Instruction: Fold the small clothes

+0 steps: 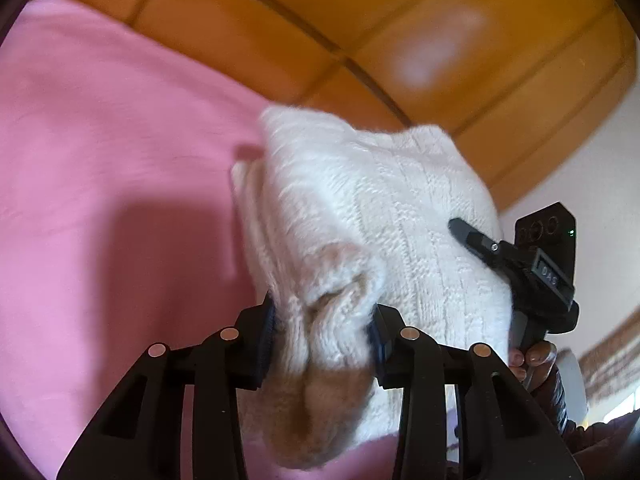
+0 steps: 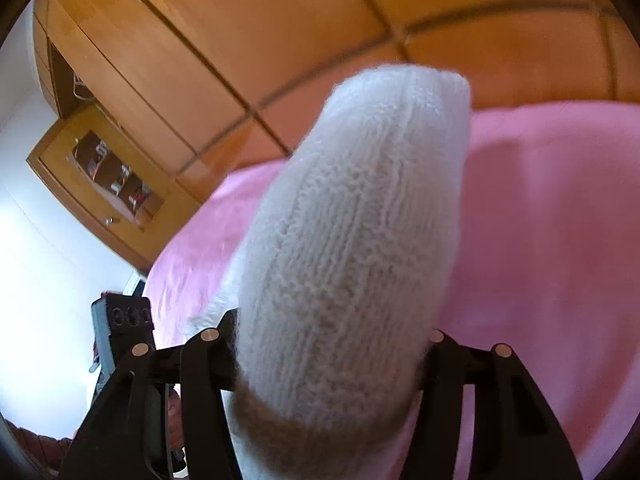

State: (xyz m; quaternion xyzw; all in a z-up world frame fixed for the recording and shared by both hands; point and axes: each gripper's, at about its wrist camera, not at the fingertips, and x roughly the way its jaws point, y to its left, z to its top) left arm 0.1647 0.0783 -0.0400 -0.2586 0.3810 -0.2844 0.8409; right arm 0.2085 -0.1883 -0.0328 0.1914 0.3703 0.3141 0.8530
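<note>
A white knitted garment (image 1: 360, 216) hangs lifted above a pink sheet (image 1: 100, 160). My left gripper (image 1: 324, 328) is shut on a bunched edge of it. My right gripper (image 2: 332, 344) is shut on another edge of the same knit (image 2: 352, 220), which drapes forward over its fingers and hides the pads. The right gripper also shows in the left wrist view (image 1: 516, 264), at the garment's right side. The left gripper's body shows in the right wrist view (image 2: 124, 328) at the lower left.
The pink sheet (image 2: 540, 220) covers the bed below. A wooden wardrobe (image 1: 400, 20) stands behind it, with an open door and shelves (image 2: 112, 176) at the left. A white wall (image 2: 40, 280) is beside it.
</note>
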